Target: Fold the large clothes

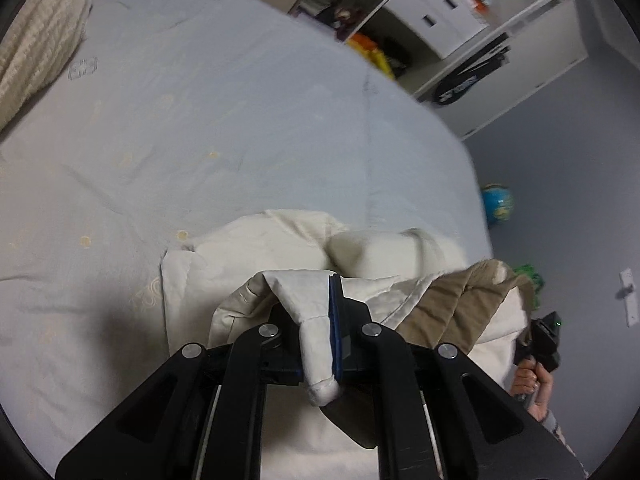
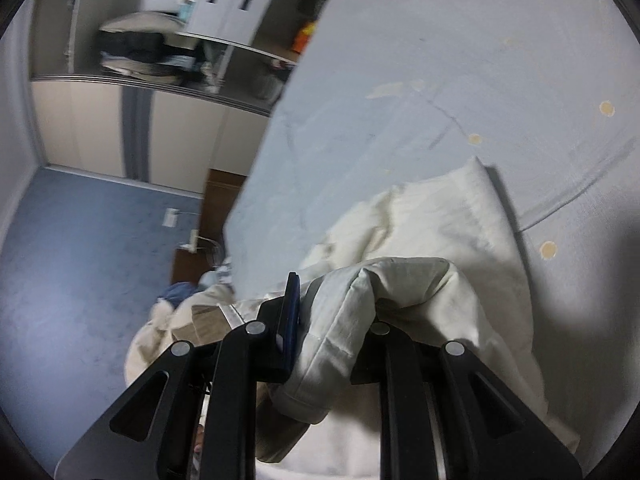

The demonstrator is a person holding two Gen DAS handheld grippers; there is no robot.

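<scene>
A large cream garment with a tan lining lies bunched on the near part of a pale blue bed sheet. My left gripper is shut on a cream corner of the garment, which folds over its left finger. My right gripper is shut on a thick cream fold of the same garment, which drapes over its right finger. The right gripper also shows at the right edge of the left wrist view, held by a hand.
A knitted cream blanket lies at the bed's far left. Open white shelving with clothes and drawers stands beyond the bed. A blue globe sits on the blue floor. A wooden nightstand is beside the bed.
</scene>
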